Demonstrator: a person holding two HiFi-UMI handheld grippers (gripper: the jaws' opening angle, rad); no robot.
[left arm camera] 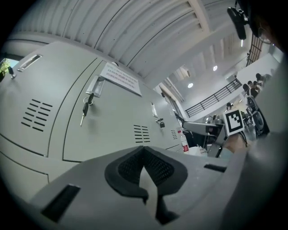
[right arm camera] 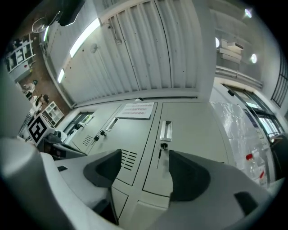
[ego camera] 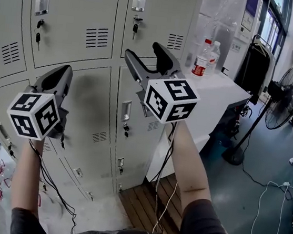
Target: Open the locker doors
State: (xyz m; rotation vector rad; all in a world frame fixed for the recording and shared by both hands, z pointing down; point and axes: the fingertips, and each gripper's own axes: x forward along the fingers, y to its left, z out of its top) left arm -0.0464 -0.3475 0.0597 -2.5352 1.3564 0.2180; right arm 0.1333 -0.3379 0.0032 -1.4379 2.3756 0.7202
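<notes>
A bank of grey lockers (ego camera: 88,75) fills the wall ahead, and every door I can see is closed. My right gripper (ego camera: 143,55) is raised in front of the upper right door (ego camera: 165,10), apart from it, jaws open and empty. In the right gripper view my right gripper (right arm camera: 144,162) frames that door's recessed handle (right arm camera: 166,130) and hanging key (right arm camera: 160,152). My left gripper (ego camera: 60,75) is lower and to the left, off the doors. In the left gripper view my left gripper (left arm camera: 144,156) has its pads together on nothing, below a door with a handle (left arm camera: 96,85) and keys (left arm camera: 85,107).
A white cabinet (ego camera: 218,91) stands right of the lockers with two plastic bottles (ego camera: 202,58) on it. A standing fan (ego camera: 283,101) and loose cables (ego camera: 269,198) are on the floor at the right. Wooden slats (ego camera: 143,206) lie below the lockers.
</notes>
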